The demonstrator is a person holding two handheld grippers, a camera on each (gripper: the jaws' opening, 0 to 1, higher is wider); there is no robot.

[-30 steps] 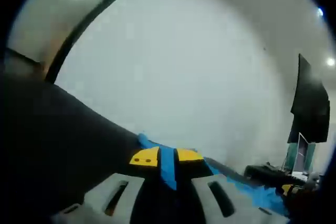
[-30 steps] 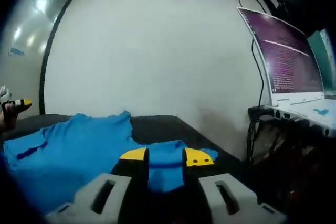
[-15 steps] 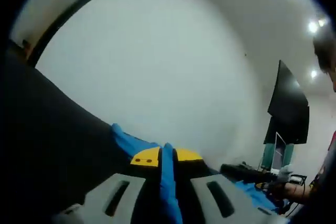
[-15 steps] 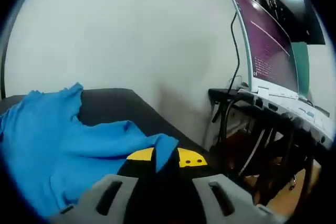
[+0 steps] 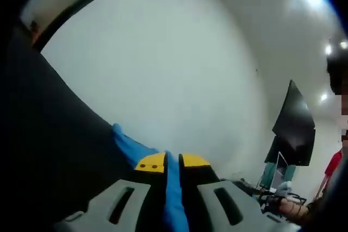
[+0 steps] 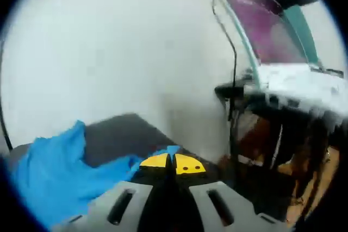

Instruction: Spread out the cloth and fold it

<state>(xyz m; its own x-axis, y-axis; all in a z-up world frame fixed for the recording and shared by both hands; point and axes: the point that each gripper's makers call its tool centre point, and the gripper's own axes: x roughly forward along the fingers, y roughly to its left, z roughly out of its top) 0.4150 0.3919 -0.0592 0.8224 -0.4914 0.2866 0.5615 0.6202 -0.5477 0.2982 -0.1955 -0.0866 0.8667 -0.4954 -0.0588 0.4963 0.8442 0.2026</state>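
Left gripper view: left gripper (image 5: 172, 162) sits bottom centre, yellow-tipped jaws clenched on a strip of the blue cloth (image 5: 173, 199) — the fabric runs up between the jaws and a bit of it pokes out to the left, over the dark table (image 5: 49, 150) that takes up the lower left of the frame. White wall (image 5: 163, 63) across the middle. At right, a dark monitor (image 5: 294, 129); below it, lower right, a person's hand (image 5: 285, 206) with a red sleeve (image 5: 333, 164) at the far right edge. Ceiling lights at the upper right.

Right gripper view: right gripper (image 6: 174, 162) bottom centre, jaws pressed together with only a thin seam between the yellow tips. A small blue corner of the cloth (image 6: 51, 172) shows just above the tips — looks pinched, but the contact itself is hard to see. Bulk of the cloth lies rumpled at lower left on the dark table (image 6: 122, 131), one corner peaked upward. Laptop (image 6: 272, 42) with a lit purple screen at the upper right, on a dark stand (image 6: 255, 107); a black cable (image 6: 231, 74) hangs down in front of the wall (image 6: 109, 47). Frame is motion-blurred, finer detail is not readable.
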